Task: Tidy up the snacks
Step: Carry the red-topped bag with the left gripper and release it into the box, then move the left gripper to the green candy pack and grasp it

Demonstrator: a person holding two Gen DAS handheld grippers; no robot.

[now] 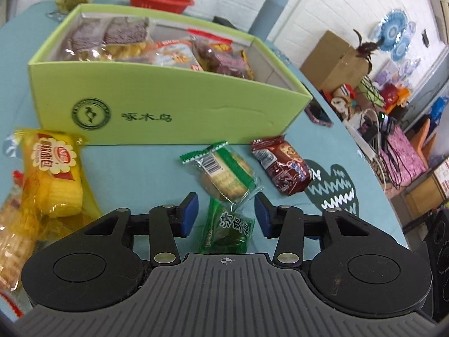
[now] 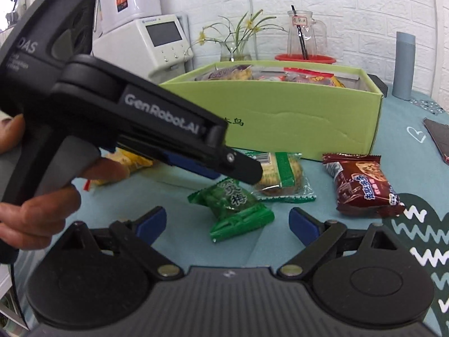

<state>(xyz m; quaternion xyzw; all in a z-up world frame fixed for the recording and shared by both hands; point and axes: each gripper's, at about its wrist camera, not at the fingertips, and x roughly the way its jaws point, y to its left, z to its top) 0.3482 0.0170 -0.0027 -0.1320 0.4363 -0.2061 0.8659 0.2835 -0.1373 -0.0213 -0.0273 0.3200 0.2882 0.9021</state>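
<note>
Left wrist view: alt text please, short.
An open left gripper straddles a small green plastic candy packet on a teal tablecloth. Beyond lie a green-edged cracker pack, a brown cookie packet and a snack-filled lime cardboard box.

Front wall: the green box (image 1: 168, 106) stands upright behind the loose snacks, closing the far side.
Centre strip: the green plum candy (image 2: 238, 207), the green cracker pack (image 2: 280, 177) and the brown cookie pack (image 2: 362, 185) lie near one another on the blue tablecloth (image 1: 134, 168), with bare cloth between them.
Left flank: the yellow cake pack (image 1: 53, 174) crowds that edge.
Crossing: the left gripper (image 2: 247, 172) reaches over the cracker pack, blocking approach from the left.
Right side: open cloth up to the phone (image 2: 440, 140).
</note>
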